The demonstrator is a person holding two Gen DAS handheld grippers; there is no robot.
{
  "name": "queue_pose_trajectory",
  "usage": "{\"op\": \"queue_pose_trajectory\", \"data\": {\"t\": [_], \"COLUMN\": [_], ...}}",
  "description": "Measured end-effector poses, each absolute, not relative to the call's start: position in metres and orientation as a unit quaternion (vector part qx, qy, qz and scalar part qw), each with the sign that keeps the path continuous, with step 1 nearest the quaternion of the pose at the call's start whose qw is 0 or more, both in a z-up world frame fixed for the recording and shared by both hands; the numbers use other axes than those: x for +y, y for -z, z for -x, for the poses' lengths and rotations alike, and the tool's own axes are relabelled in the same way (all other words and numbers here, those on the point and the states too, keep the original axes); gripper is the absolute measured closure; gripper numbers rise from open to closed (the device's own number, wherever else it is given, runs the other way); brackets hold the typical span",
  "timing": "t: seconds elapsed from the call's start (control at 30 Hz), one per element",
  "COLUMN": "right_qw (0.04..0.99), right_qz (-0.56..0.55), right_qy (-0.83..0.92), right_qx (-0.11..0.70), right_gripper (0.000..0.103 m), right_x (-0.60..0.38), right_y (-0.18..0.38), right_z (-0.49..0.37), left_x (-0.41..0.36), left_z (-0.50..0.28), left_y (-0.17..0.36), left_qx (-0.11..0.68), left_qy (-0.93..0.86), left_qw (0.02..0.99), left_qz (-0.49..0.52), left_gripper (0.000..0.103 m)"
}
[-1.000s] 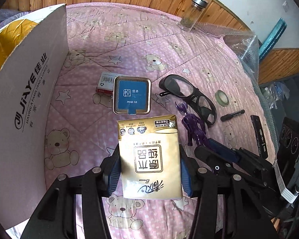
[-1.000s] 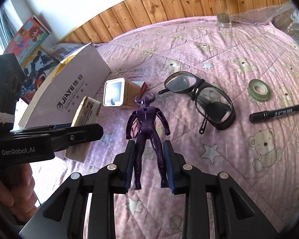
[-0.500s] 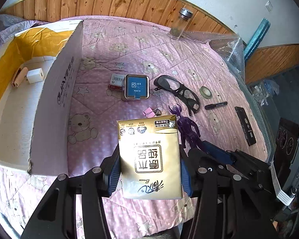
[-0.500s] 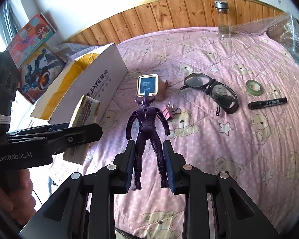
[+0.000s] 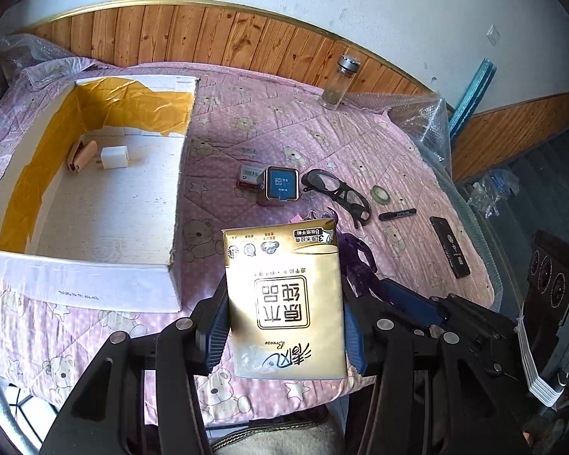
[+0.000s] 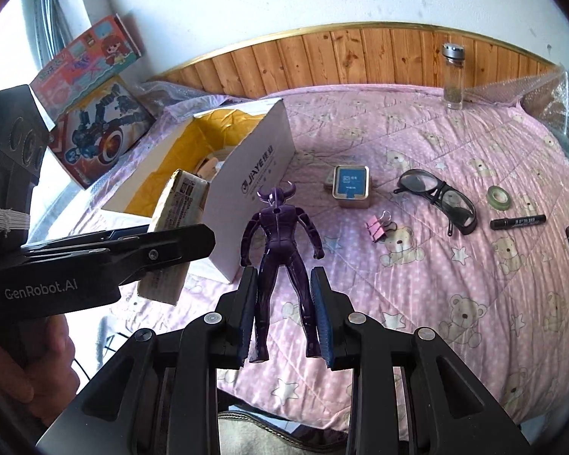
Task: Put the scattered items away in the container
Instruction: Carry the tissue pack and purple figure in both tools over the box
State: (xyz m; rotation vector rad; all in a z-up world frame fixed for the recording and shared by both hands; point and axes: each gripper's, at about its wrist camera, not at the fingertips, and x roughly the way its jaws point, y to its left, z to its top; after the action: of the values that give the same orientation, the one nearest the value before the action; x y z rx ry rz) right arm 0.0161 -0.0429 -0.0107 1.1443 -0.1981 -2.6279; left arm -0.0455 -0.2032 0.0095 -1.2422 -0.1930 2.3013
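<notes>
My left gripper is shut on a gold tissue pack, held above the bed's near edge, right of the open cardboard box. The box holds a white charger and a tan item. My right gripper is shut on the legs of a purple figurine, held upright just right of the left one. In the right wrist view the tissue pack and box lie to the left. On the pink quilt remain a blue tin, safety glasses, tape roll, marker and pink binder clip.
A glass bottle stands at the far side by the wooden wall panel. A black flat bar lies near the bed's right edge, bubble wrap behind it. Toy boxes lean at the far left. A small red-white card box is beside the tin.
Both grippers have risen and pulled back toward the bed's near edge with their items held. The box's inside has come into view from above.
</notes>
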Motion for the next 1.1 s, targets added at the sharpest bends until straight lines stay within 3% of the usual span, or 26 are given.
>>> {"op": "queue_pose_trajectory", "data": {"t": [1.1], "right_qw": [0.233], "right_qz": [-0.365], "right_qy": [0.901], "right_qx": [0.036], "right_gripper": [0.073], "right_x": [-0.178], "right_y": [-0.045], "right_z": [0.022], "left_x": [-0.353], "left_z": [0.064], "left_y": [-0.04], "left_qx": [-0.175], "left_qy": [-0.876], "left_qw": [0.19], "left_qz": [0.408], "left_gripper": [0.051]}}
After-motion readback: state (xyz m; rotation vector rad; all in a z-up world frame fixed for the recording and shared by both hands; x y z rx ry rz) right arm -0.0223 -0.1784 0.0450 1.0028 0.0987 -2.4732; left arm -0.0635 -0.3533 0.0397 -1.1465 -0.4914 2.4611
